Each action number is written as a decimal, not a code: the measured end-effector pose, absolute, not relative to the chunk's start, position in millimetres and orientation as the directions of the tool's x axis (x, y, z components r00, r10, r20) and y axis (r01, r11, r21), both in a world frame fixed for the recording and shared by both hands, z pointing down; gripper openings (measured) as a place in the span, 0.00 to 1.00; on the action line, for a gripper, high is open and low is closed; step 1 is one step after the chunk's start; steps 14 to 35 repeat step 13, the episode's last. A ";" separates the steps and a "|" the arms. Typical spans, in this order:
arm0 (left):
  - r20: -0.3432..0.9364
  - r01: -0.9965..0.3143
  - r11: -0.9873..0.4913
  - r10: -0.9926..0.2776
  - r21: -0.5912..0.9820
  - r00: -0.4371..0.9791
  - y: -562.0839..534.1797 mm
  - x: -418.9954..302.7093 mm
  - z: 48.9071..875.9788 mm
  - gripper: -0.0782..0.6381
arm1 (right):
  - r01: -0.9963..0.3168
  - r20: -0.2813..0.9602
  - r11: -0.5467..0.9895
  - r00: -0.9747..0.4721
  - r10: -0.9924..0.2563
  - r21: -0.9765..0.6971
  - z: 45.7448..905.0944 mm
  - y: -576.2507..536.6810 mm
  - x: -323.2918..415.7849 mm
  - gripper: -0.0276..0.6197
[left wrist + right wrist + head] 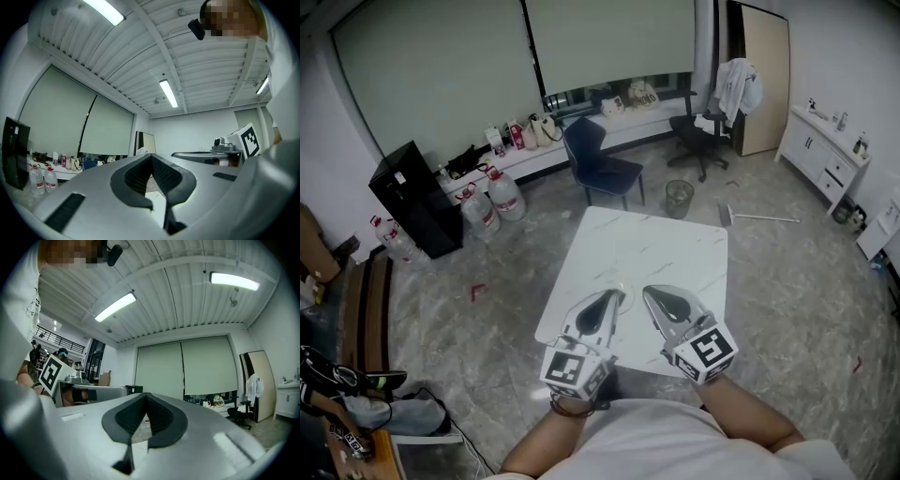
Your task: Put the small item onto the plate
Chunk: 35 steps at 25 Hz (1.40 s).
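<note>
Grippers hover side by side over the near edge of a white table. My left gripper and right gripper each have jaws pressed together, holding nothing. I can't make out the small item or plate, so I should find both before opening.

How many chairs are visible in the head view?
2: a blue chair just beyond the white table, and a black office chair farther right. Others may be hidden.
</note>
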<state>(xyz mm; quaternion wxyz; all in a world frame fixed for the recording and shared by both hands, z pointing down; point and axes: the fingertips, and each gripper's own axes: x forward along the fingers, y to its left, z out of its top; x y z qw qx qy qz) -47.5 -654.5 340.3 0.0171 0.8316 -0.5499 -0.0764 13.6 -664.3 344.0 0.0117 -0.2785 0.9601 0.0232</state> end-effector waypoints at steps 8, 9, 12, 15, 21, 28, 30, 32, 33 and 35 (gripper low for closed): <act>-0.103 -0.911 -0.393 -0.918 0.128 0.382 -657.3 -51.7 347.6 0.12 | -0.528 -0.029 0.848 -0.849 -0.527 0.039 348.5 -667.7 12.4 0.05; -0.102 -0.911 -0.391 -0.919 0.128 0.380 -657.5 -51.7 348.9 0.12 | -0.527 -0.029 0.849 -0.850 -0.527 0.038 349.1 -668.2 13.1 0.05; -0.099 -0.913 -0.387 -0.921 0.125 0.377 -660.5 -48.2 348.7 0.12 | -0.526 -0.026 0.850 -0.851 -0.525 0.036 348.2 -672.2 17.9 0.05; -0.098 -0.914 -0.387 -0.921 0.124 0.377 -662.0 -46.5 348.1 0.12 | -0.525 -0.025 0.851 -0.851 -0.524 0.036 347.5 -673.9 19.8 0.05; -0.098 -0.914 -0.387 -0.921 0.124 0.377 -662.0 -46.5 348.1 0.12 | -0.525 -0.025 0.851 -0.851 -0.524 0.036 347.5 -673.9 19.8 0.05; -0.098 -0.914 -0.387 -0.921 0.124 0.377 -662.0 -46.5 348.1 0.12 | -0.525 -0.025 0.851 -0.851 -0.524 0.036 347.5 -673.9 19.8 0.05; -0.098 -0.914 -0.387 -0.921 0.124 0.377 -662.0 -46.5 348.1 0.12 | -0.525 -0.025 0.851 -0.851 -0.524 0.036 347.5 -673.9 19.8 0.05; -0.098 -0.914 -0.387 -0.921 0.124 0.377 -662.0 -46.5 348.1 0.12 | -0.525 -0.025 0.851 -0.851 -0.524 0.036 347.5 -673.9 19.8 0.05; -0.098 -0.914 -0.387 -0.921 0.124 0.377 -662.0 -46.5 348.1 0.12 | -0.525 -0.025 0.851 -0.851 -0.524 0.036 347.5 -673.9 19.8 0.05; -0.098 -0.914 -0.387 -0.921 0.124 0.377 -662.0 -46.5 348.1 0.12 | -0.525 -0.025 0.851 -0.851 -0.524 0.036 347.5 -673.9 19.8 0.05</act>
